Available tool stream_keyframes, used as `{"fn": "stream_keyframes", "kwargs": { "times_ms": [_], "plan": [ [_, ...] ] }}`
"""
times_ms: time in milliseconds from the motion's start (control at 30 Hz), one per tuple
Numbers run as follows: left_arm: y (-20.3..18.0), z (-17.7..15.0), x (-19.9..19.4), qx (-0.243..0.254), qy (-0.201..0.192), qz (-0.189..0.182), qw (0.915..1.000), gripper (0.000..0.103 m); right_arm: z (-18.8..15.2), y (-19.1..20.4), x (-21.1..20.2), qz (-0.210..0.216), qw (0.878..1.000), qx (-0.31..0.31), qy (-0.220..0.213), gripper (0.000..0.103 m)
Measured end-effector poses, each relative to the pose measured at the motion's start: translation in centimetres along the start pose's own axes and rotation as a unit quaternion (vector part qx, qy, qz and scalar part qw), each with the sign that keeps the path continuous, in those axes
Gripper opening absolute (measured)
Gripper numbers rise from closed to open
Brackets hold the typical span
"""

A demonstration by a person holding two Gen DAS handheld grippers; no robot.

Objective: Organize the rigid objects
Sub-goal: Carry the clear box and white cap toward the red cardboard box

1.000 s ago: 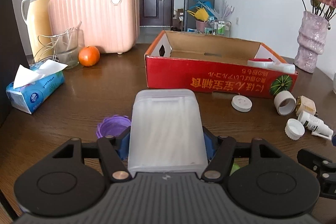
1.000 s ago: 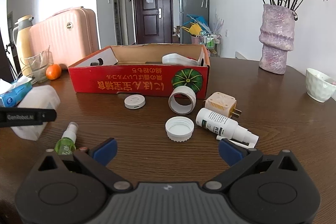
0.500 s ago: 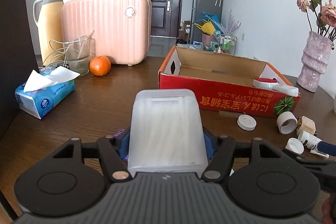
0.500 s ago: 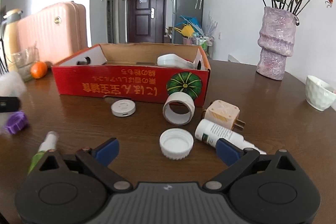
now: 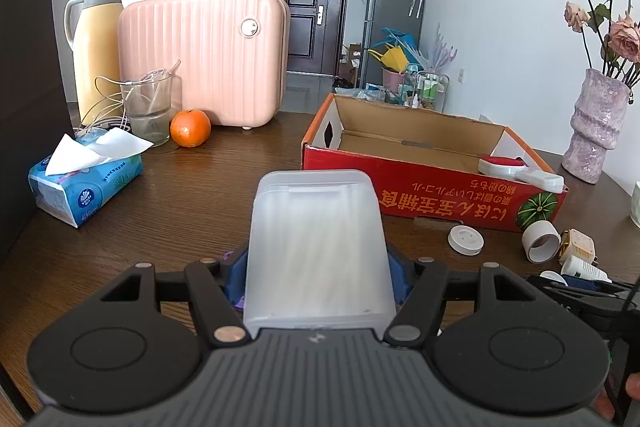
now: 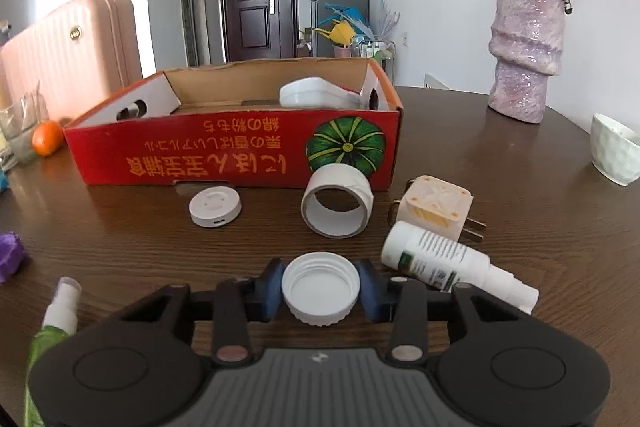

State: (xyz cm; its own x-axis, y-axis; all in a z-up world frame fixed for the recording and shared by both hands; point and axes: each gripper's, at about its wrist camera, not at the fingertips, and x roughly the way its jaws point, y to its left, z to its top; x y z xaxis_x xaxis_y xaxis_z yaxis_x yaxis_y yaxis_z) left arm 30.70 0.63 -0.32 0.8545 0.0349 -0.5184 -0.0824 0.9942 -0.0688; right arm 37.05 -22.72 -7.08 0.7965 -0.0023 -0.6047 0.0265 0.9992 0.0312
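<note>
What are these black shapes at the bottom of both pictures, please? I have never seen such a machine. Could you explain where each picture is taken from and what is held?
There is no robot here. A person holds a two-finger gripper in each hand, and a small wide-angle camera on each gripper looks forward along its fingers. The black shapes are the grippers' own bodies.

One picture comes from the left gripper. It is shut on a frosted plastic box.

The other comes from the right gripper. Its jaws have just been closing, and their blue pads now press on a white bottle cap.

On the brown table lie a red cardboard box, a tape roll, a white round disc, a beige plug and a white spray bottle.
</note>
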Motion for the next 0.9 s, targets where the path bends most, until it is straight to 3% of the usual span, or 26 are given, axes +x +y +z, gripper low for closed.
{"fn": "stream_keyframes", "kwargs": {
  "times_ms": [900],
  "plan": [
    [-0.7,0.4,-1.8,0.004,-0.037,0.009,0.9993,0.066,0.6,1.1,-8.4,0.045,0.991,-0.011,-0.124,0.039]
  ]
}}
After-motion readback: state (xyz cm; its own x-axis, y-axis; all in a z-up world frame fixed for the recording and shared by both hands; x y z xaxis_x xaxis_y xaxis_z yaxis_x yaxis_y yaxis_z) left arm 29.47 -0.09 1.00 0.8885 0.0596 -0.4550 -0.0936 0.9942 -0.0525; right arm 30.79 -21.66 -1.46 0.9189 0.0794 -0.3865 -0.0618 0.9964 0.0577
